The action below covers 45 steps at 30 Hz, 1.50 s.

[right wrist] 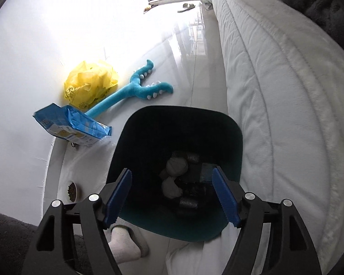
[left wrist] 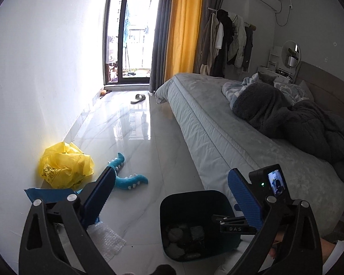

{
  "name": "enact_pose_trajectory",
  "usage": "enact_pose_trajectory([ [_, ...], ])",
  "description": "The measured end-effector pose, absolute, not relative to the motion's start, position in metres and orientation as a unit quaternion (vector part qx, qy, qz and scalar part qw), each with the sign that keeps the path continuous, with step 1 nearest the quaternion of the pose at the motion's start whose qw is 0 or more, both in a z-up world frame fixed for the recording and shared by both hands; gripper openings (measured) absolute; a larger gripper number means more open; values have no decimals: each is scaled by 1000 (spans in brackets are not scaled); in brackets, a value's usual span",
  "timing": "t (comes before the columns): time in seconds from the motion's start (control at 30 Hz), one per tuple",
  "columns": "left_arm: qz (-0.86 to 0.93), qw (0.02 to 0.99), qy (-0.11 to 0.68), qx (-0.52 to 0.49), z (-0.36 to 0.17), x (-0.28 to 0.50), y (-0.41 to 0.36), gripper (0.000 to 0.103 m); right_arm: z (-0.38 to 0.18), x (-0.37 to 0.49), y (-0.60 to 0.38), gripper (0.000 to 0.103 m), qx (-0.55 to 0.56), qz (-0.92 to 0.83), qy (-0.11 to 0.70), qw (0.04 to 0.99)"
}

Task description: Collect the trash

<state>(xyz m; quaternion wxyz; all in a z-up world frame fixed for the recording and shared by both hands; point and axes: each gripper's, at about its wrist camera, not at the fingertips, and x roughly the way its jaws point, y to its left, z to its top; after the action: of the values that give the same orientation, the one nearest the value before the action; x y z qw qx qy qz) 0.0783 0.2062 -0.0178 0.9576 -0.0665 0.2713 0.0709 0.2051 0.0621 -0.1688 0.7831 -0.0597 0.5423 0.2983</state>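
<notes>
A dark teal trash bin stands on the floor beside the bed, with crumpled paper and dark items inside; it also shows in the left wrist view. My right gripper is open and empty, directly above the bin's mouth. My left gripper is open and empty, higher up and left of the bin. A crumpled yellow plastic bag lies by the wall, also in the right wrist view. A blue package lies near it, and bubble wrap lies on the floor.
A blue plush toy lies on the tiles between the bag and the bin. The bed runs along the right. A small bowl of pet food sits by the wall. A slipper lies near the balcony door. My socked foot is below the bin.
</notes>
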Motion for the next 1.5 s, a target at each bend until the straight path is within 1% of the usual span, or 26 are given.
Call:
enact_pose_trajectory([
  [0.13, 68, 959, 264, -76, -10, 59, 196, 100, -128, 187, 38, 80, -50, 305, 495, 812],
  [0.2, 70, 959, 263, -77, -7, 51, 192, 100, -106, 178, 23, 86, -50, 303, 468, 829],
  [0.27, 69, 957, 271, -75, -6, 47, 185, 100, -86, 168, 5, 90, -49, 298, 442, 844],
  [0.37, 72, 955, 280, -72, -7, 42, 177, 100, -57, 153, -23, 92, -48, 283, 405, 868],
  [0.5, 69, 954, 283, -73, -6, 35, 165, 100, -21, 133, -72, 98, -37, 255, 355, 899],
  [0.57, 66, 955, 280, -73, -4, 32, 156, 100, -4, 122, -97, 99, -32, 238, 330, 913],
  [0.73, 52, 958, 269, -87, 1, 29, 138, 100, 34, 87, -167, 100, -14, 189, 264, 946],
  [0.93, 57, 959, 274, -50, -5, 29, 119, 100, 44, 52, -231, 100, 6, 146, 223, 964],
  [1.1, 48, 955, 289, -44, -19, 26, 111, 100, 32, 37, -261, 100, 8, 127, 227, 965],
  [1.23, 47, 958, 280, -30, -21, 22, 103, 100, 20, 29, -268, 100, 14, 135, 231, 963],
  [1.5, 49, 962, 267, -1, -21, 16, 88, 100, 19, 21, -268, 100, 5, 150, 233, 961],
])
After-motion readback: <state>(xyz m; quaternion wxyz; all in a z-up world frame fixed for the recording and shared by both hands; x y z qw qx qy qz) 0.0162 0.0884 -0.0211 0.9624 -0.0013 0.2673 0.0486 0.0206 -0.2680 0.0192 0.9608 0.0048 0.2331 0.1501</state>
